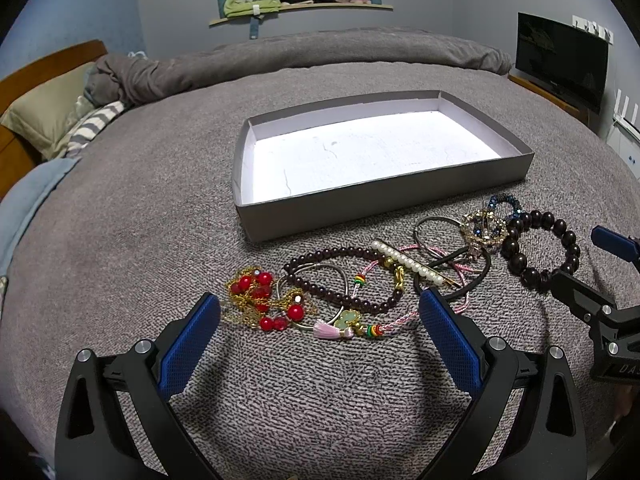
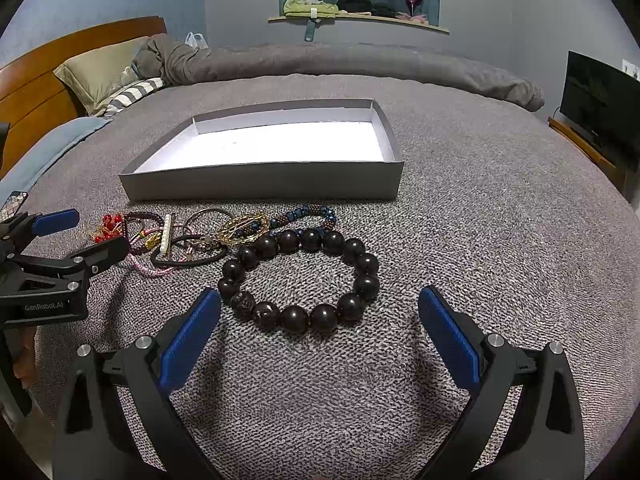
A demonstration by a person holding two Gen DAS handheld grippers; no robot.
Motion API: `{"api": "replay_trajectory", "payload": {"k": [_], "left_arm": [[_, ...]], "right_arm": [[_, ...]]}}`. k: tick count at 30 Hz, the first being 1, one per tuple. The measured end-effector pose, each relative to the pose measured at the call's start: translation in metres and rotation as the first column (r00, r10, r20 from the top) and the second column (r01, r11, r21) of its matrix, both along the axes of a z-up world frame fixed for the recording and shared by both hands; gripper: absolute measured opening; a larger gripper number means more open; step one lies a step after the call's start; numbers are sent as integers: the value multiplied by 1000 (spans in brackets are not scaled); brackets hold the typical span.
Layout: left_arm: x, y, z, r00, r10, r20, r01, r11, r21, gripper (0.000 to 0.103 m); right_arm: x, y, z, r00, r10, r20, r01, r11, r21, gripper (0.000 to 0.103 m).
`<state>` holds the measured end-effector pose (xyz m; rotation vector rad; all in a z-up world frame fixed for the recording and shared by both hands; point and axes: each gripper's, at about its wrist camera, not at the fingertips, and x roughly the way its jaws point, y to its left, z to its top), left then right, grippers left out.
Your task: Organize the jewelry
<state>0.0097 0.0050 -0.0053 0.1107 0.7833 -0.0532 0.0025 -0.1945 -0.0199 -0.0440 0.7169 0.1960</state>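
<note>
A shallow grey box (image 1: 384,196) with a white inside lies empty on the grey bed cover; it also shows in the right wrist view (image 2: 264,184). Jewelry lies in a row in front of it: a red-bead gold chain (image 1: 262,298), a small dark-bead bracelet (image 1: 340,280), a pearl clip (image 1: 408,262), a pink cord (image 1: 394,326), a black hair tie (image 1: 476,276), a gold and blue piece (image 1: 484,226). A big dark-bead bracelet (image 2: 300,280) lies just ahead of my open right gripper (image 2: 320,308). My open left gripper (image 1: 320,312) hovers by the cord's pink tassel, empty.
A rolled grey duvet (image 1: 320,56) lies along the far side of the bed. Pillows (image 1: 48,116) and a wooden headboard are at the left. A dark TV (image 1: 560,60) stands at the right. A shelf with clothes (image 2: 352,8) is on the far wall.
</note>
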Motion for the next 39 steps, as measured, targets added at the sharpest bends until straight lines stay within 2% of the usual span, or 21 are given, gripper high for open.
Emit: {"api": "replay_trajectory", "payload": {"k": [15, 19, 22, 28, 30, 33, 35, 39], "left_arm": [[2, 4, -2, 1000, -13, 2, 13, 1000, 15, 101], [4, 19, 2, 1000, -4, 5, 4, 1000, -28, 101], [6, 28, 7, 1000, 10, 18, -9, 1000, -29, 101], [7, 34, 5, 999, -33, 11, 33, 999, 25, 101], [9, 35, 3, 999, -49, -1, 49, 999, 11, 101], [11, 35, 1, 997, -73, -28, 73, 997, -16, 99], [13, 40, 3, 998, -64, -27, 64, 998, -9, 98], [13, 56, 8, 998, -51, -24, 49, 998, -49, 98]], "right_arm": [[2, -7, 0, 1000, -25, 6, 25, 1000, -6, 97], [3, -10, 0, 1000, -31, 3, 31, 999, -8, 97], [4, -10, 0, 1000, -30, 0, 30, 1000, -9, 96], [6, -13, 1, 999, -37, -8, 37, 999, 5, 81], [7, -15, 1, 999, -40, -12, 40, 999, 13, 78], [10, -17, 1, 999, -45, -26, 46, 999, 23, 68], [11, -21, 1, 998, -48, -38, 50, 998, 44, 61], [15, -28, 2, 997, -62, -44, 65, 996, 53, 57]]}}
